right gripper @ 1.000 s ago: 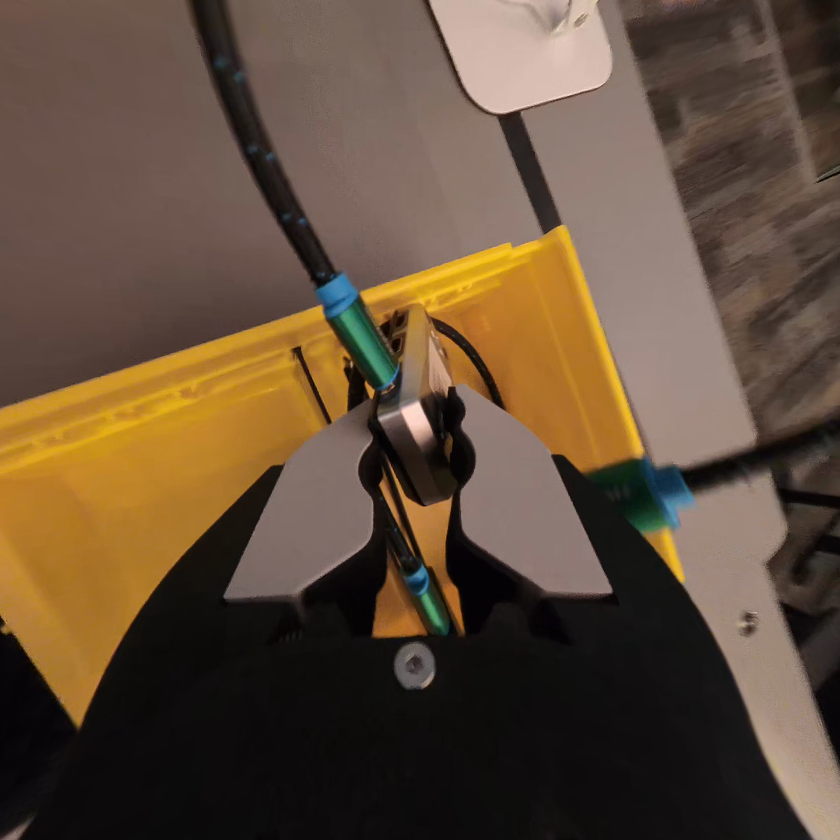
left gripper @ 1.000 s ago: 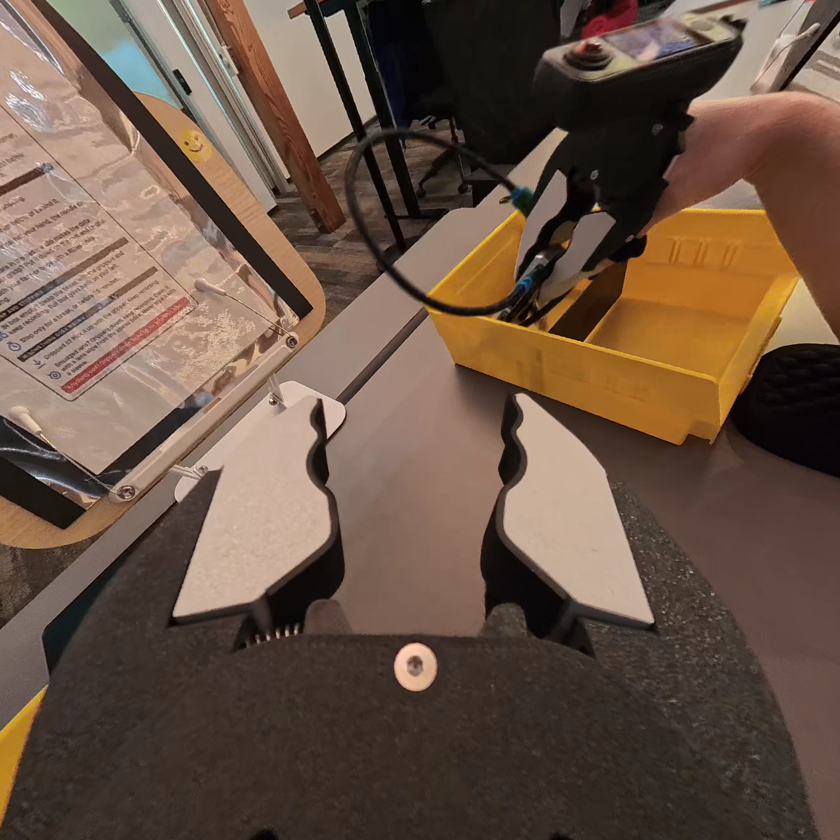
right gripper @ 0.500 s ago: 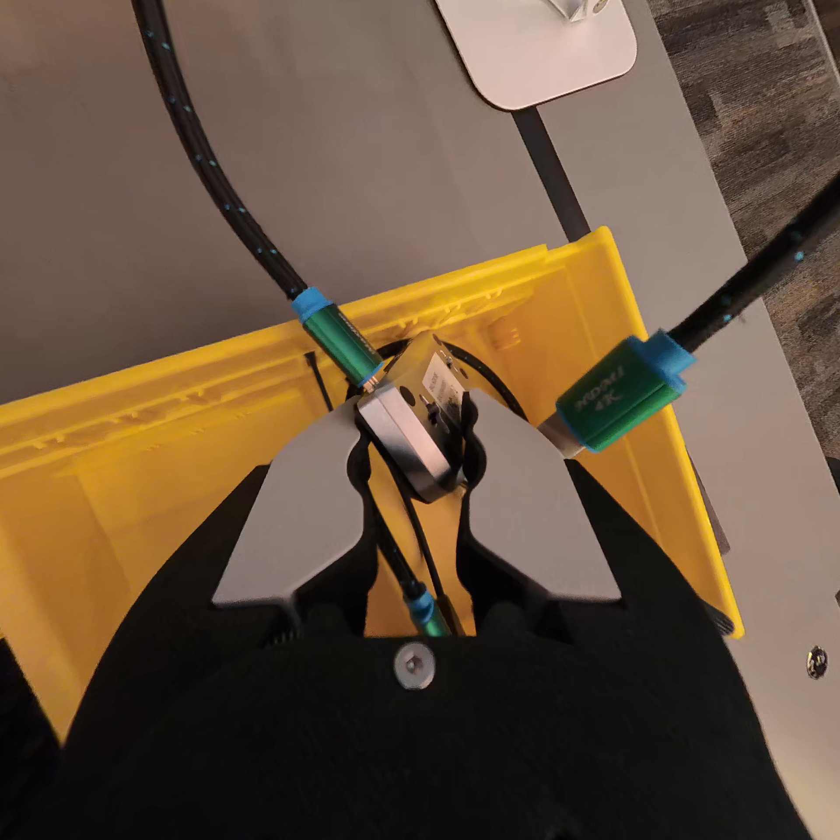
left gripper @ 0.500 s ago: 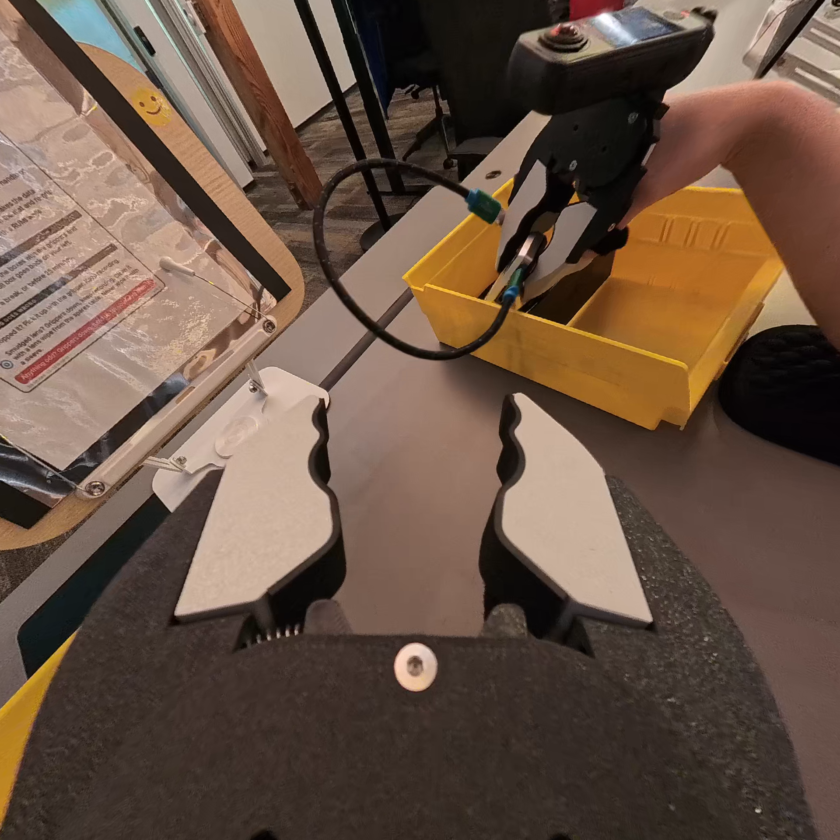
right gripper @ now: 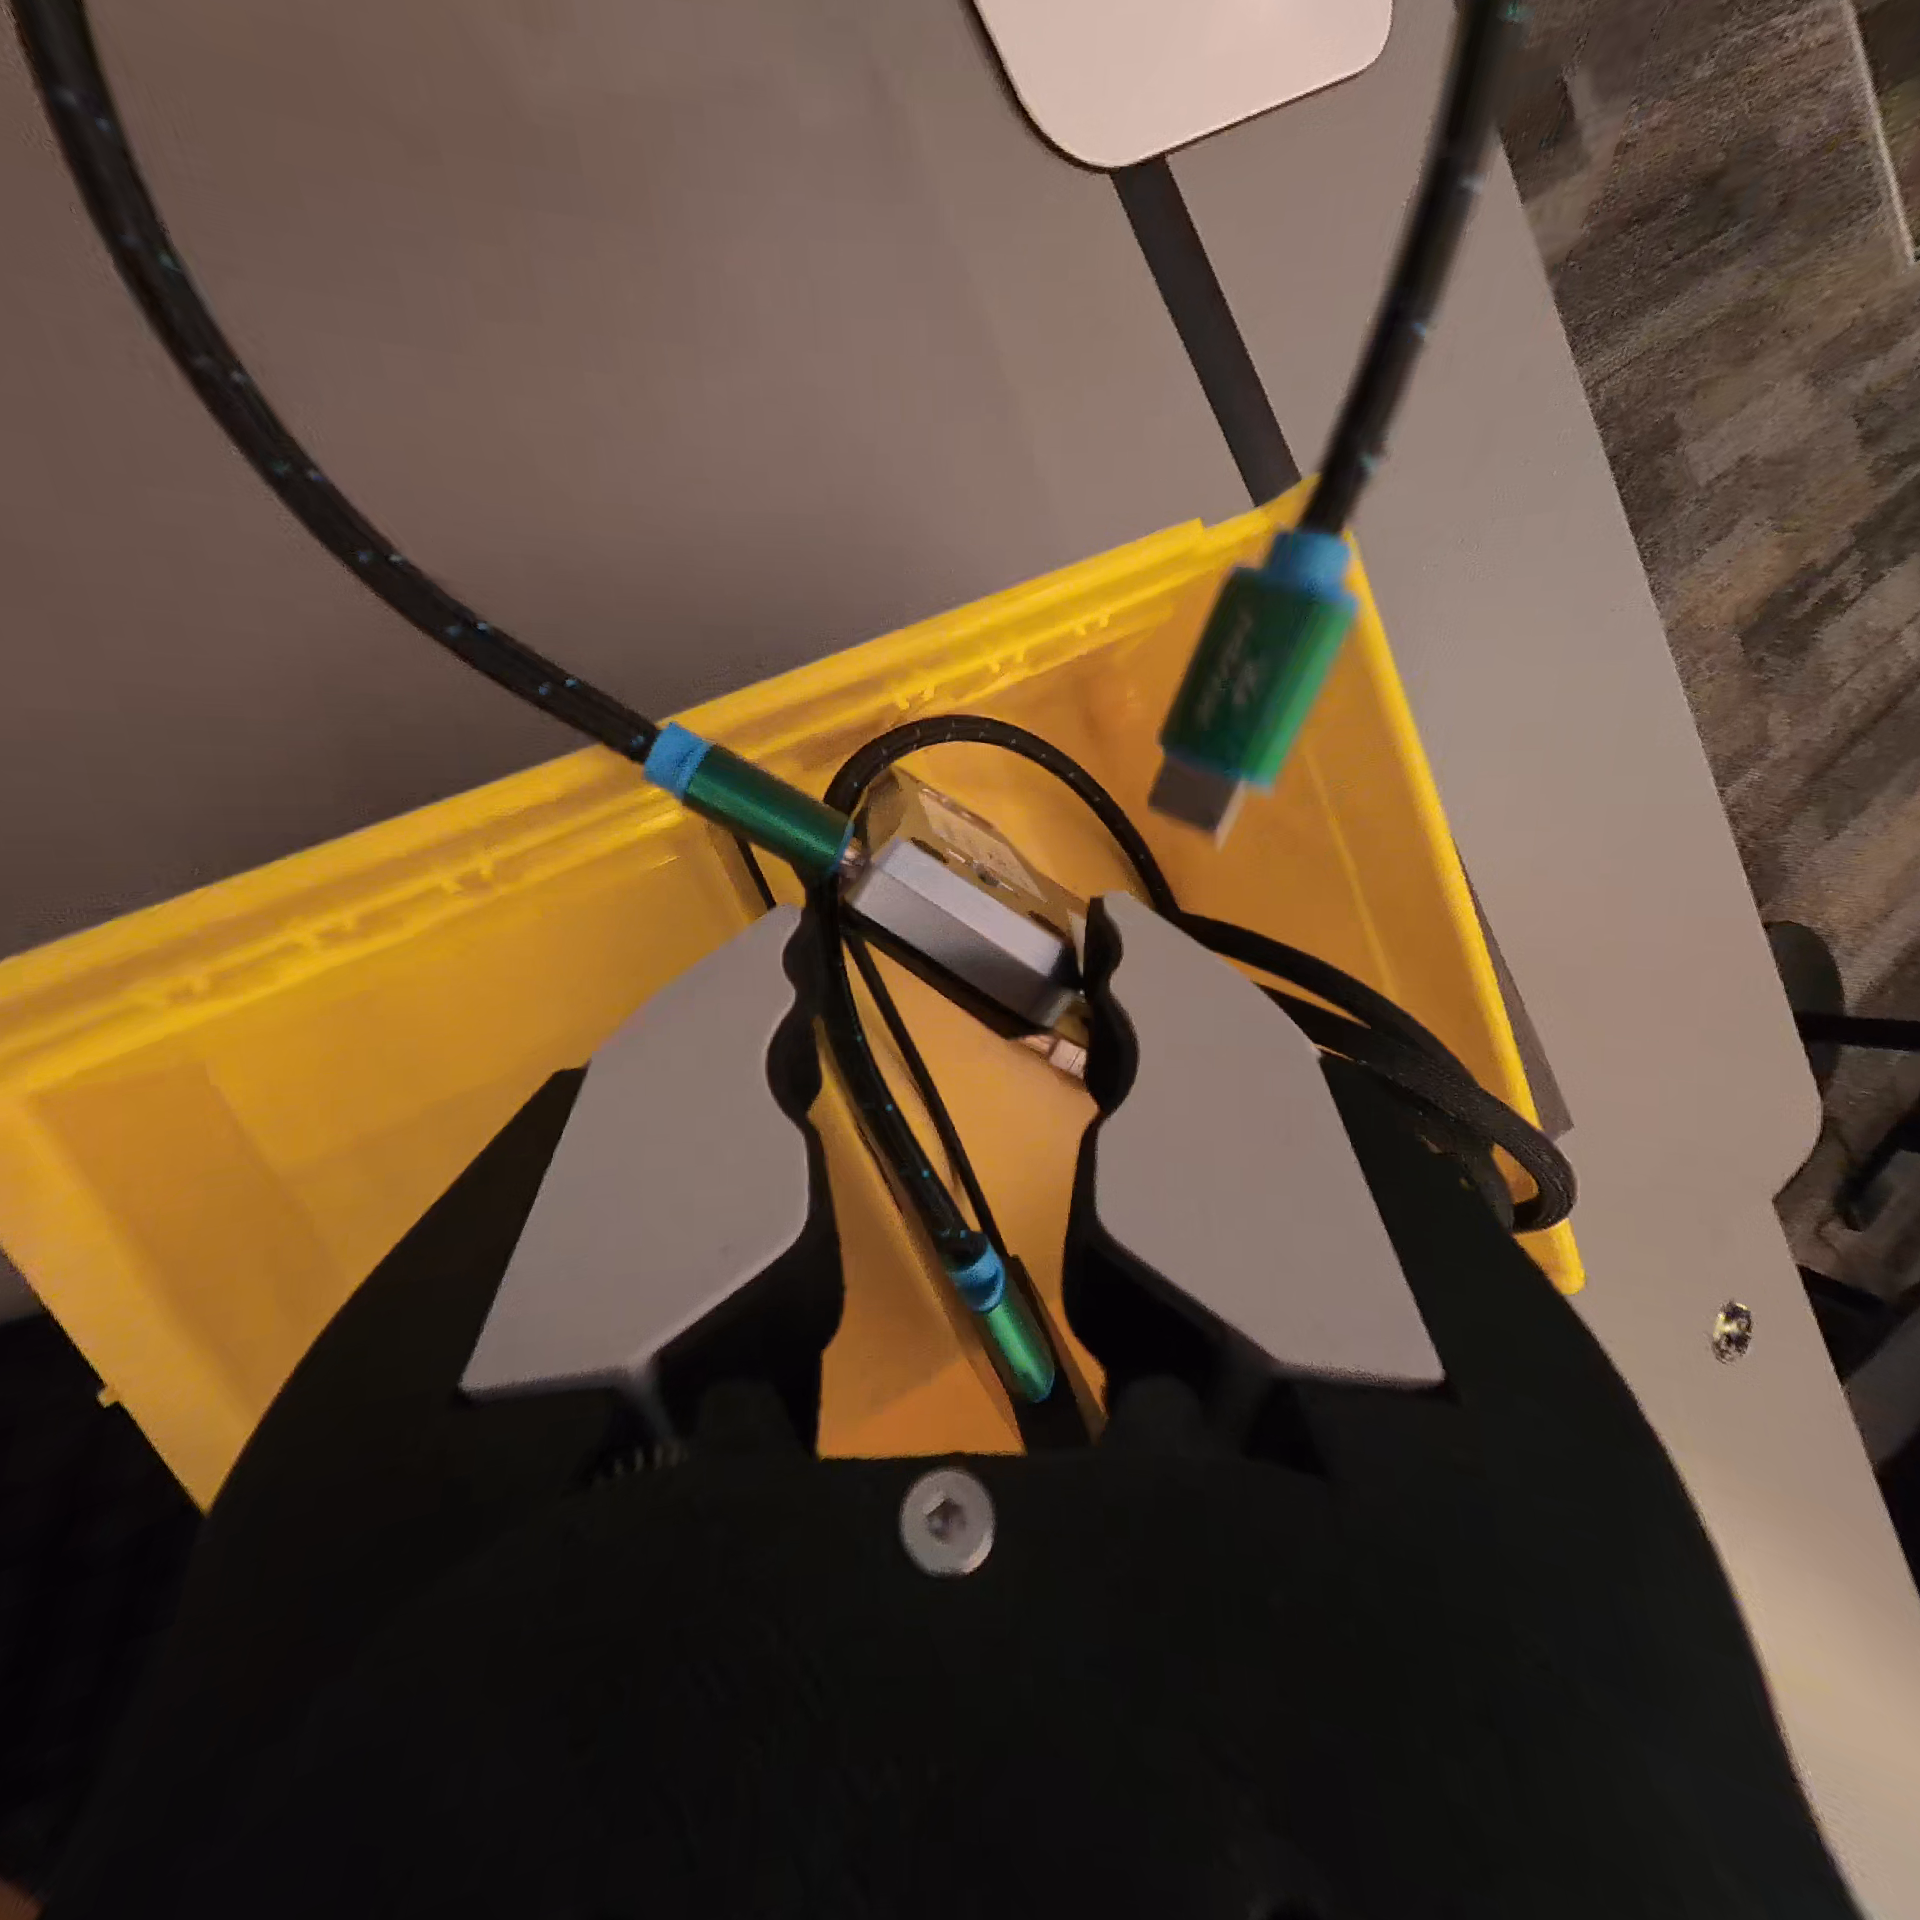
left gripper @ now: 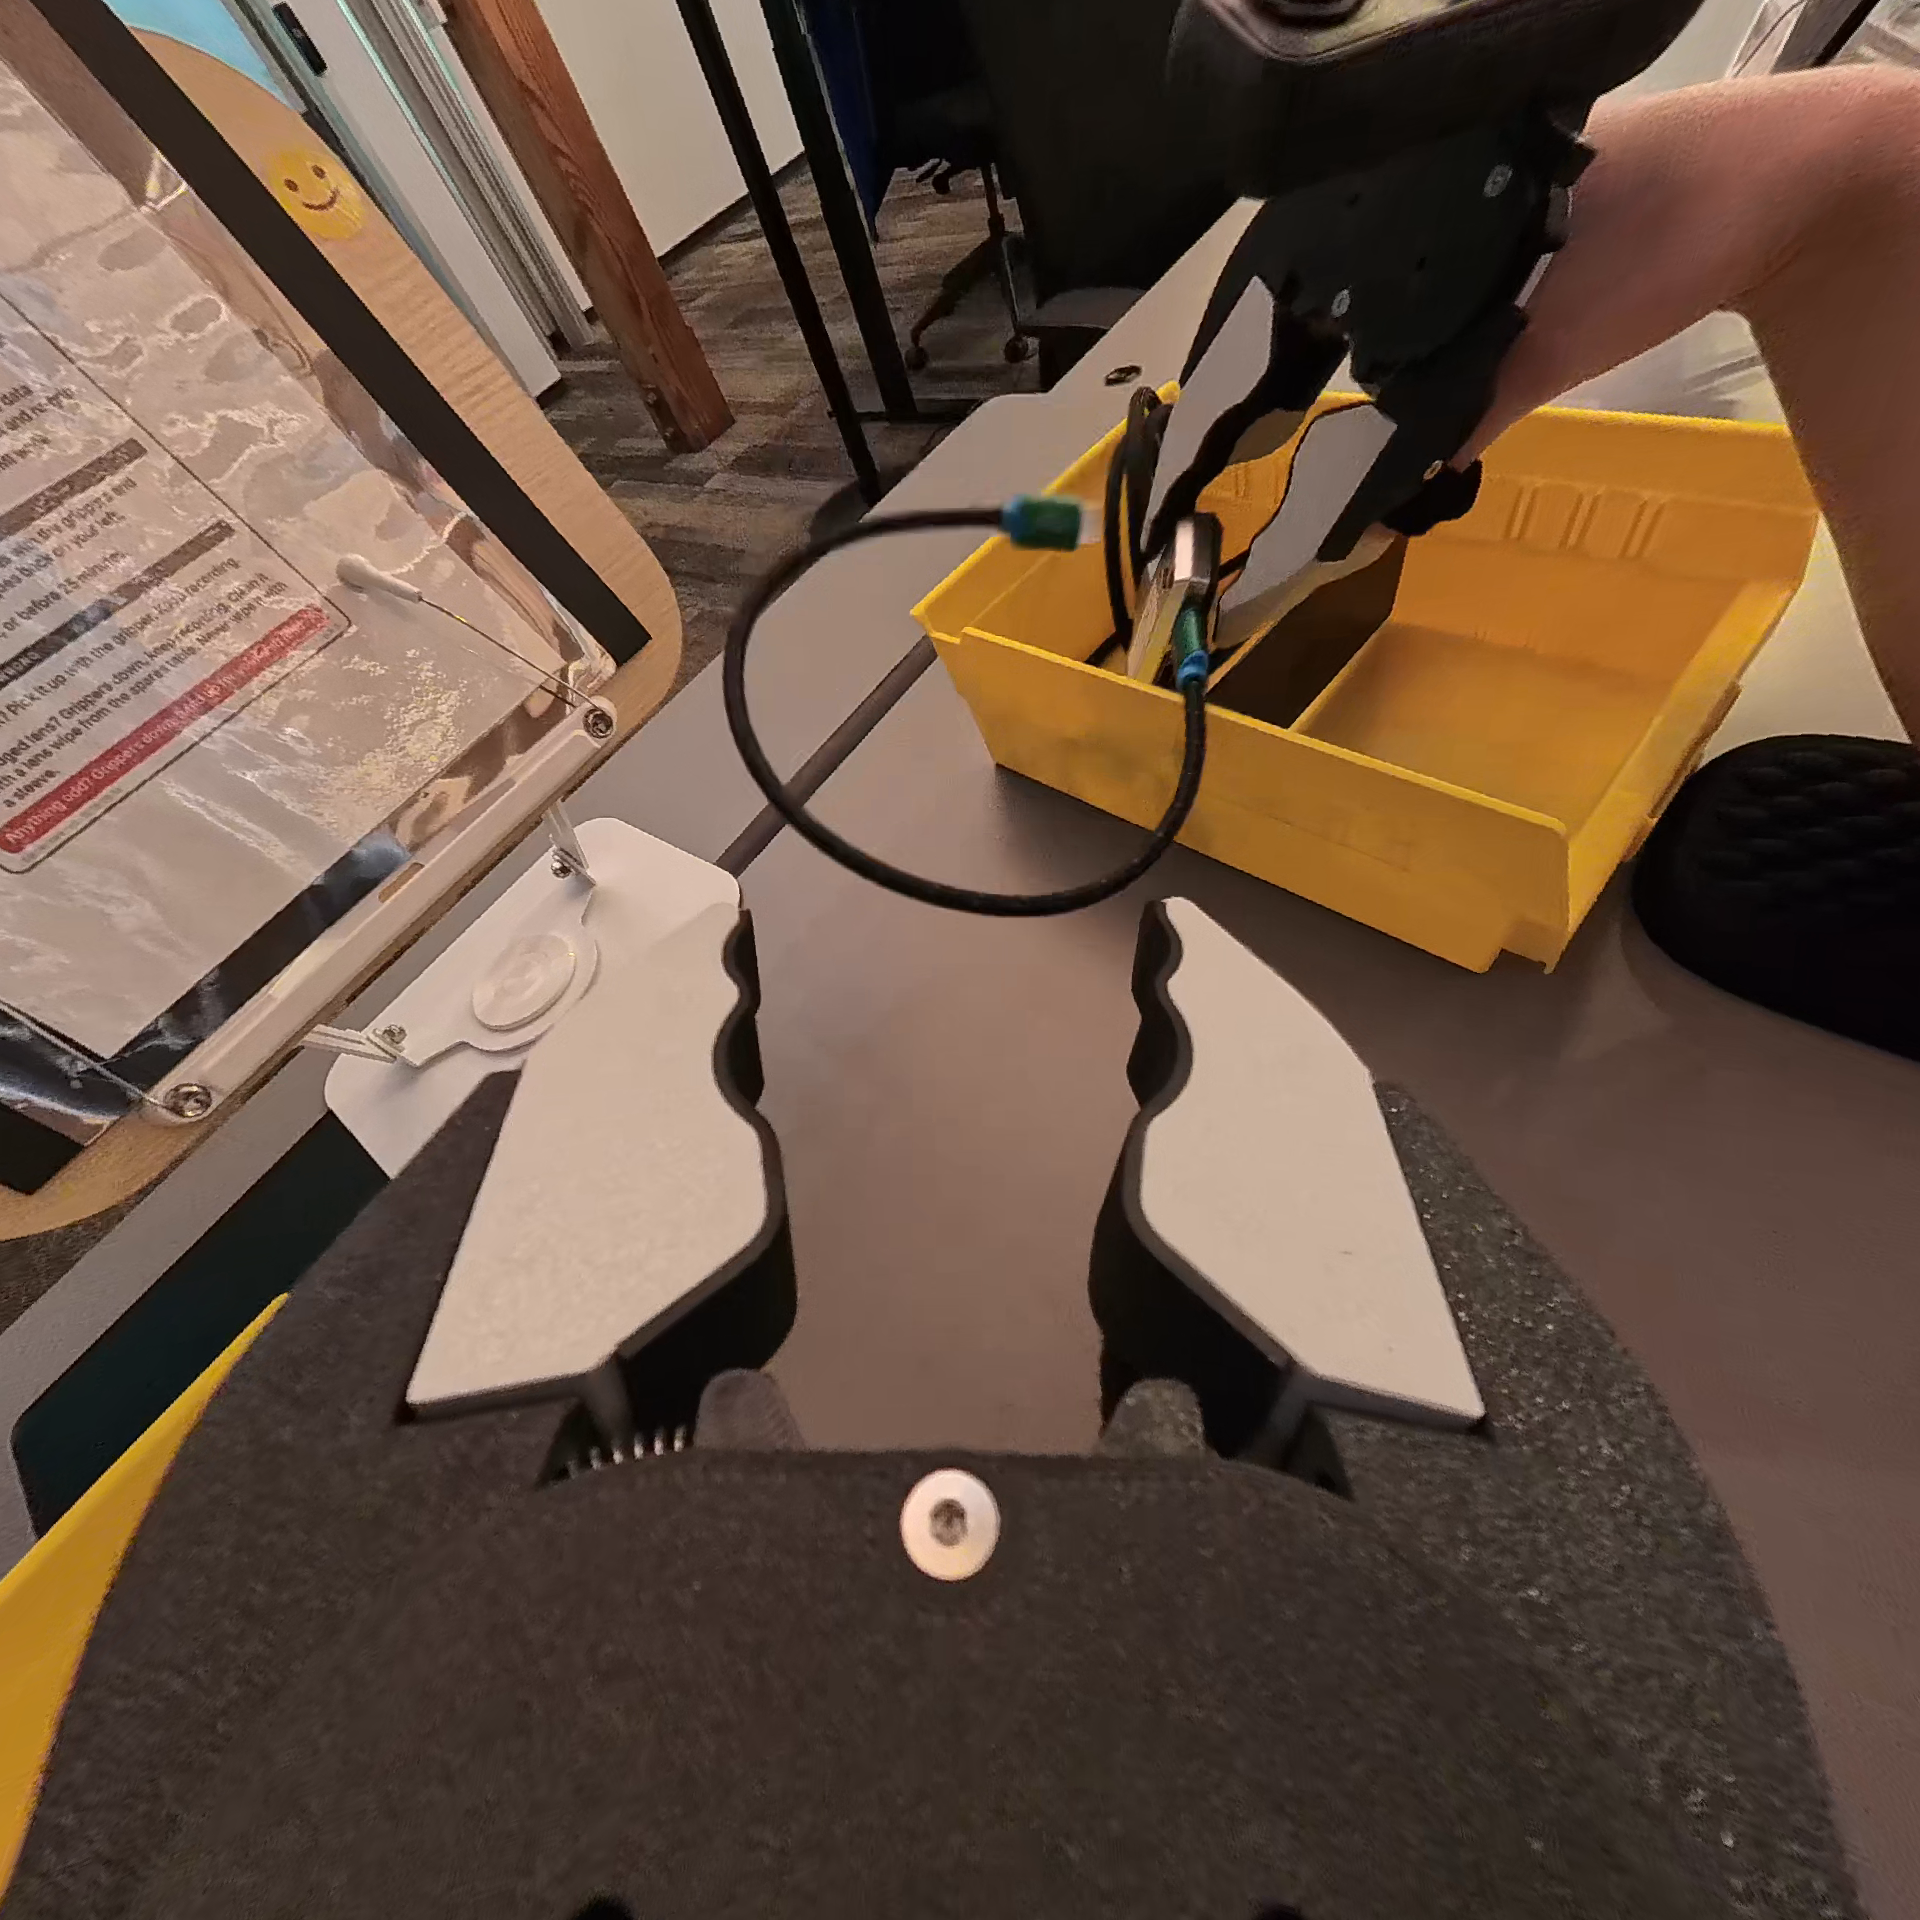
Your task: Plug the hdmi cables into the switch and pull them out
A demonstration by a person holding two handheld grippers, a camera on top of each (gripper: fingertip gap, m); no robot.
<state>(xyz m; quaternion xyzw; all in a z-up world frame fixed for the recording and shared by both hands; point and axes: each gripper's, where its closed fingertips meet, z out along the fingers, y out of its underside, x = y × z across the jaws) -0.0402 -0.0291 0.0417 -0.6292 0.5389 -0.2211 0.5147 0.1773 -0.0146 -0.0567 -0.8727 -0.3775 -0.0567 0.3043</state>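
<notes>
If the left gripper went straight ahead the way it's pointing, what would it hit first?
Probably the hanging loop of black braided cable past the open left gripper, then the yellow plastic bin. Depth is unclear; the loop may hang above its line.

An office or shared workroom is indicated. A patterned grey carpet-tile floor (left gripper: 727, 312) is seen beyond the grey counter (left gripper: 935, 1039), and a rolling office chair (left gripper: 997, 208) on castors is parked behind it. Black metal desk legs (left gripper: 821, 260), a wooden post (left gripper: 592, 218) and white doors or partitions (left gripper: 457, 208) are visible farther back. A laminated instruction sheet (left gripper: 208, 623) is propped on a white stand (left gripper: 540, 987) at the left, backed by a rounded wooden board (left gripper: 582, 540) bearing a yellow smiley sticker (left gripper: 317, 192). A yellow plastic parts bin (left gripper: 1351, 790) with dividers is set on the counter, as found at a workstation.
</notes>
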